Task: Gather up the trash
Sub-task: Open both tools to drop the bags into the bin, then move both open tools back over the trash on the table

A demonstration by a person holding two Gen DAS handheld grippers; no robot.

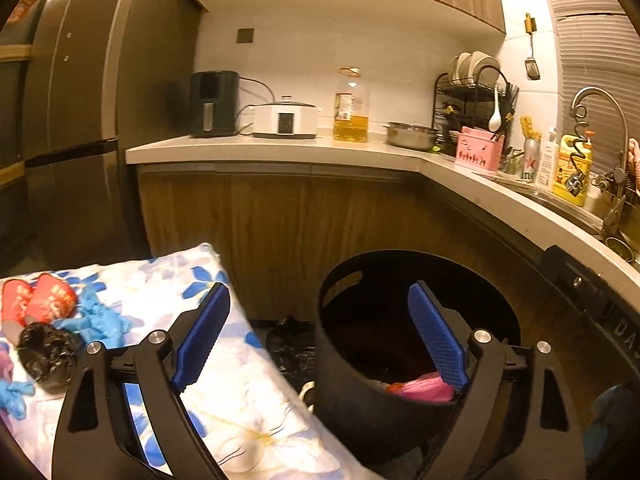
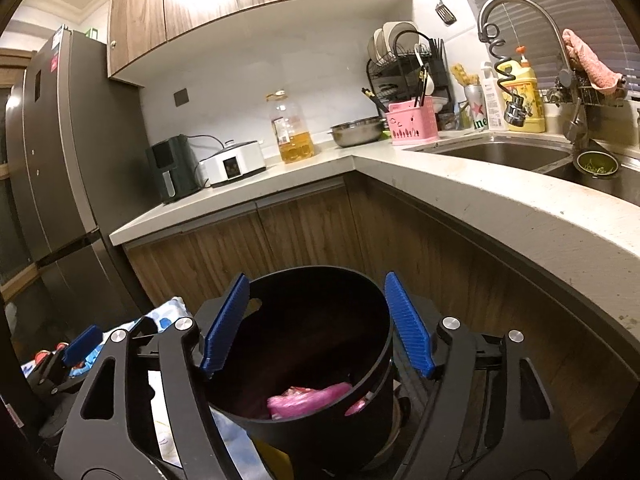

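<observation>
Left gripper [image 1: 320, 344]: jaws spread wide, nothing between the blue pads [image 1: 202, 340]; released. It points slightly downward, straddling the gap between a flowered cloth [image 1: 224, 400] on the left and a black bin [image 1: 360, 392] on the right. The right pad overlaps the bin's near rim in the picture; contact cannot be judged.

Right gripper [image 2: 316, 324]: jaws also apart and empty, pads standing either side of the bin [image 2: 320, 360] mouth, tilted a little downward over it. Whether either pad touches the rim is unclear.

Inside the bin lies a pink bag [image 2: 310, 400], low against the near wall; also seen from the left wrist camera as a pink bag [image 1: 420, 390], partly covered by the right pad.

On the cloth, far left: a crumpled black bag [image 1: 46, 356], blue gloves [image 1: 100, 320] just beside it, and red packets [image 1: 38, 300] behind. Another black bag [image 1: 292, 348] lies on the floor between cloth and bin, dark and hard to make out.

Behind: counter [image 2: 440, 188], oil bottle [image 2: 292, 128], sink [image 2: 500, 152].

In the right wrist view, one blue pad of the left gripper shows at lower left; the rest is cut off. The bin's base is hidden by gripper frames in both views.
</observation>
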